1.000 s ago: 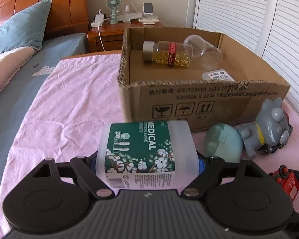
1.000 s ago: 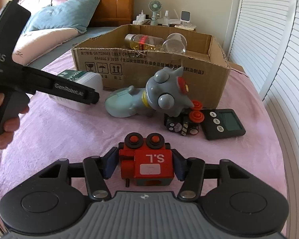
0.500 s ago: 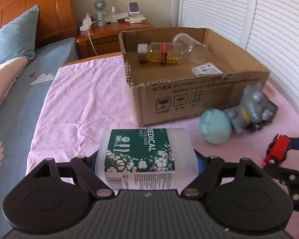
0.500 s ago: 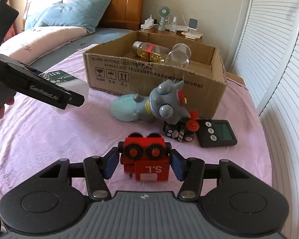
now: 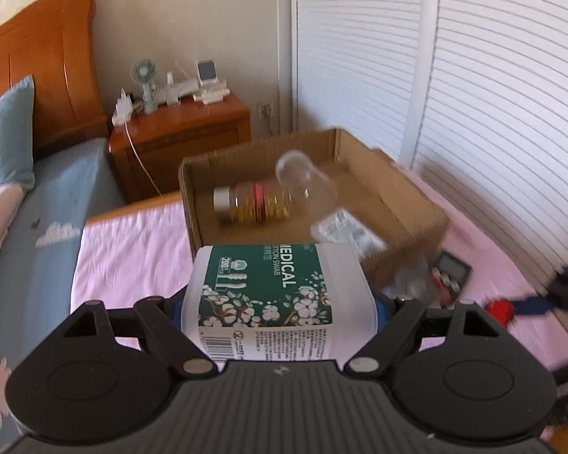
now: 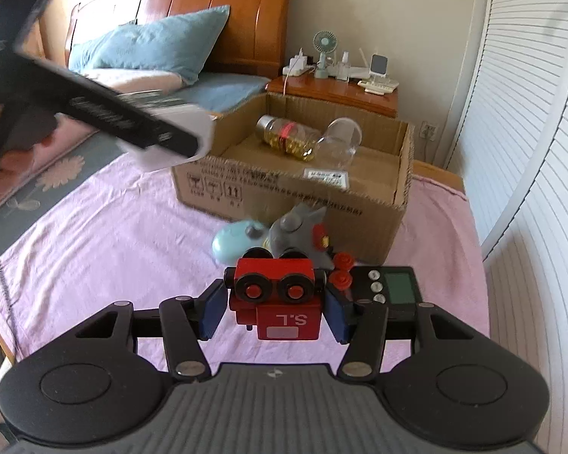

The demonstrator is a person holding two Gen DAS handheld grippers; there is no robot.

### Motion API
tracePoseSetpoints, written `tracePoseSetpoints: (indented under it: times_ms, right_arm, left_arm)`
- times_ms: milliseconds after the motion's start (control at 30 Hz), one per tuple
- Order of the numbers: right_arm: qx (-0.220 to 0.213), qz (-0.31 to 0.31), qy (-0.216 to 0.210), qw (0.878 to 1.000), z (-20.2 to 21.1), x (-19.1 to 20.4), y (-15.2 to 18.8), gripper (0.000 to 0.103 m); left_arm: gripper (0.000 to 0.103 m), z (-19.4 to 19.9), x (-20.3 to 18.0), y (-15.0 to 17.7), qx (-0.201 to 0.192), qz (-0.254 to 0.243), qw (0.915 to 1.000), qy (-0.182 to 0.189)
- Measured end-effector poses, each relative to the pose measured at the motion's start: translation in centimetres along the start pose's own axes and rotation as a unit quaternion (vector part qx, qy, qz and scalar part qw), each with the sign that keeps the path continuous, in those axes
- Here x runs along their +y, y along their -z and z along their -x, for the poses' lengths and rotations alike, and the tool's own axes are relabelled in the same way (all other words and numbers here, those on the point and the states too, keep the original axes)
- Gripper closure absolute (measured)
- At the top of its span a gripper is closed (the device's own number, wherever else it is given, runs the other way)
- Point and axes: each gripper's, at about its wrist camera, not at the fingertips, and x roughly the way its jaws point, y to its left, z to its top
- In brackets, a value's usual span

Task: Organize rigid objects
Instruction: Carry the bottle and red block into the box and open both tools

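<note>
The left gripper [image 5: 280,304] squeezed a white plastic swab box [image 5: 278,300]. The right gripper [image 6: 272,310] squeezed a red wooden toy train [image 6: 278,300], seemingly lifted.

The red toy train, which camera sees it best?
The right wrist view: the red toy train sits sharp and close in the right tool. The left wrist view shows only a blurry red bit.

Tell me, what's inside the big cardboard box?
Inside the cardboard box lie a jar of yellow capsules, an empty clear jar beside it, and a small white labelled box. The near wall hides the floor just behind it.
</note>
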Motion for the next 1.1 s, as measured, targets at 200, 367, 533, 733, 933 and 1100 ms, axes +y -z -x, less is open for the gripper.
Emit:
tracePoseSetpoints:
  times_ms: [200,367,533,733,933,1100]
  right_arm:
    - [-0.009,-0.001,0.017,1.000,0.7,-0.8,-0.6,0.044]
    - [-0.010,-0.002,0.027,1.000,0.9,-1.2,-0.9,0.044]
    - [-0.013,-0.006,0.024,1.000,1.0,-1.5,-1.4,0.044]
    - [-0.024,-0.004,0.019,1.000,1.2,-1.6,-2.6,0.044]
    - [-0.039,0.001,0.022,0.999,1.2,-1.9,-5.1,0.044]
    - [-0.043,-0.004,0.028,0.999,0.2,-3.0,-8.0,0.044]
  left_arm:
    - [0.020,-4.7,-0.3,-2.5,0.001,0.006,0.9999,-0.008]
    - [0.009,-7.0,-0.3,-2.9,-0.013,0.007,0.9992,-0.036]
    - [0.009,-5.5,-0.1,-1.8,0.003,0.012,0.9992,-0.038]
    - [0.008,-1.3,-1.0,0.4,0.016,0.006,0.9990,-0.042]
    - [0.008,2.2,-1.9,2.7,0.013,0.021,0.9988,-0.042]
    - [0.008,4.0,-1.9,3.6,0.016,0.051,0.9977,-0.042]
